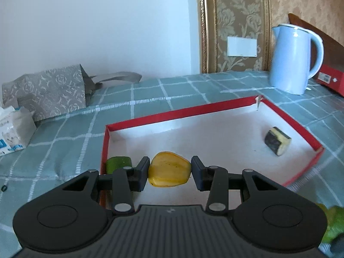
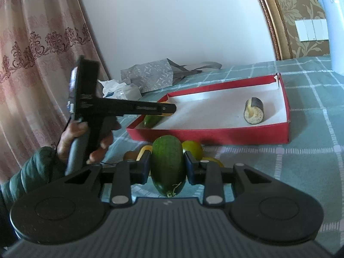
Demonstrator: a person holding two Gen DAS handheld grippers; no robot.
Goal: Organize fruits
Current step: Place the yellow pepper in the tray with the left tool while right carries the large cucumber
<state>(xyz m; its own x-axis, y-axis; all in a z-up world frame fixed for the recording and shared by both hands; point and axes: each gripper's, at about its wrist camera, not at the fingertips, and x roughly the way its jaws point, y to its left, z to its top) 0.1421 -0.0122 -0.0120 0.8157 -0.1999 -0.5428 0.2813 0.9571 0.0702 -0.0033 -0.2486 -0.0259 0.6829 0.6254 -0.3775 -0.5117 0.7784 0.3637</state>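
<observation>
Two grippers each have a fruit between their pads. Low in the centre of the right wrist view, the right gripper (image 2: 167,167) is clamped on a dark green melon-like fruit (image 2: 168,163), gripped round its middle with the stem end toward the camera; just beyond it a yellow-green round fruit (image 2: 193,148) and other yellow pieces lie on the checked tablecloth (image 2: 279,172), close against the near wall of the red box (image 2: 215,134). In the left wrist view, the left gripper (image 1: 169,172) sits over the box's near left corner with a yellow fruit (image 1: 169,172) between its pads; the left pad touches it, but a thin gap shows at the right, so I cannot tell whether it is gripped or already let go. A green fruit (image 1: 118,163) lies in that corner, and a cut dark-skinned piece (image 1: 277,140) rests farther back at the right. Beyond stand a pale blue kettle (image 1: 294,60) and a grey patterned bag (image 1: 49,90). The risks, as I judge them: the rounded melon could twist out of the narrow pads, or clip the box wall on the way in.
</observation>
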